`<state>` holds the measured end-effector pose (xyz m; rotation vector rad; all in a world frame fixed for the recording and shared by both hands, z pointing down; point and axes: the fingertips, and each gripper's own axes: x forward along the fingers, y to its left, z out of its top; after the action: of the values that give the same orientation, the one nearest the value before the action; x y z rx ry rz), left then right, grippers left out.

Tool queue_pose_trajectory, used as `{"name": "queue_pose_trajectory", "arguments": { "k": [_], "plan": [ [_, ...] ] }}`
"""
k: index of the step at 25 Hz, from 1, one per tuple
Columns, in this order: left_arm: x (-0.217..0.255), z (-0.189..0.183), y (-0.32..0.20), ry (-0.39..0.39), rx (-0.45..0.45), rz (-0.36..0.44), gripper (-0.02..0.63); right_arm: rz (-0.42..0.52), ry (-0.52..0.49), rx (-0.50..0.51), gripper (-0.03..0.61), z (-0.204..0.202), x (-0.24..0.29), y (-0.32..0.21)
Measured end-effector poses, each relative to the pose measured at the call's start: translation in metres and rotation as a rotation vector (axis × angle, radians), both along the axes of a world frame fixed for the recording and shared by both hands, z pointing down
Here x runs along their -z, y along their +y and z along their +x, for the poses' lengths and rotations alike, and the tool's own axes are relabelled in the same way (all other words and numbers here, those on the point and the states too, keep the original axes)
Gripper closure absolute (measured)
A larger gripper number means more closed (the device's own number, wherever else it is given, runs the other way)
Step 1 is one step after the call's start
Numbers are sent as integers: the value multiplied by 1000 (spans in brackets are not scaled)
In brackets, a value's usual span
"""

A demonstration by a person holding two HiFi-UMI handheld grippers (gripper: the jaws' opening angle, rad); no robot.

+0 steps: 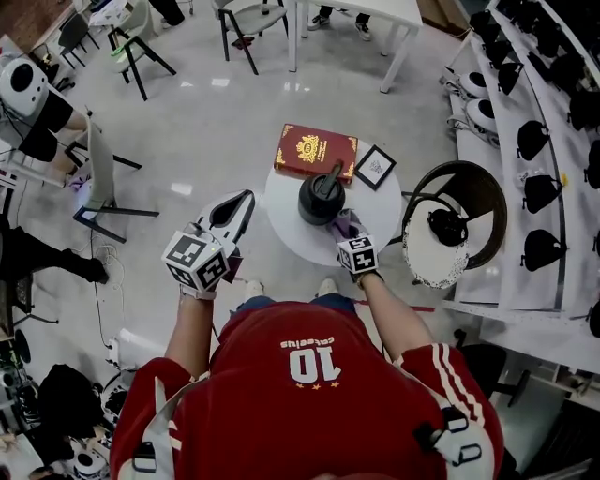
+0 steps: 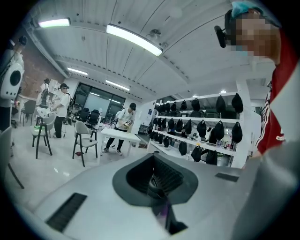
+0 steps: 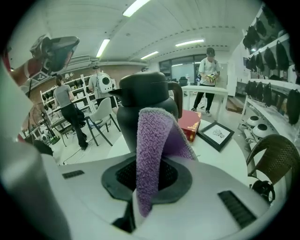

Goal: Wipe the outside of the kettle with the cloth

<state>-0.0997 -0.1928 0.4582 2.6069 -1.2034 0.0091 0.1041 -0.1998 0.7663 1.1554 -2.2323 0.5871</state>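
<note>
Kettle (image 1: 322, 199) stands central on table (image 1: 286, 225), right gripper (image 1: 347, 227) holding cloth (image 3: 150, 150) just beside it.

Glossy pale floor (image 1: 216, 112), white desk (image 1: 356, 11), wall shelving (image 1: 544, 141).

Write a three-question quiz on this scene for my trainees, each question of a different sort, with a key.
1. Fill in: the kettle stands on a round white ____.
2. What does the right gripper hold? A a red book; B a purple cloth; C a picture frame.
3. True or false: the left gripper touches the kettle.
Key: 1 table; 2 B; 3 false, it is held off to the table's side.
</note>
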Motion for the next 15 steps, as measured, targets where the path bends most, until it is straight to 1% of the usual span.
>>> {"name": "queue_pose_trajectory", "arguments": {
  "k": [10, 15],
  "plan": [
    [-3, -22, -11, 28, -73, 1, 607, -4, 10, -88, 534, -19, -1, 10],
    [-6, -31, -18, 27, -121, -5, 607, 0, 14, -146, 534, -27, -4, 14]
  ]
}}
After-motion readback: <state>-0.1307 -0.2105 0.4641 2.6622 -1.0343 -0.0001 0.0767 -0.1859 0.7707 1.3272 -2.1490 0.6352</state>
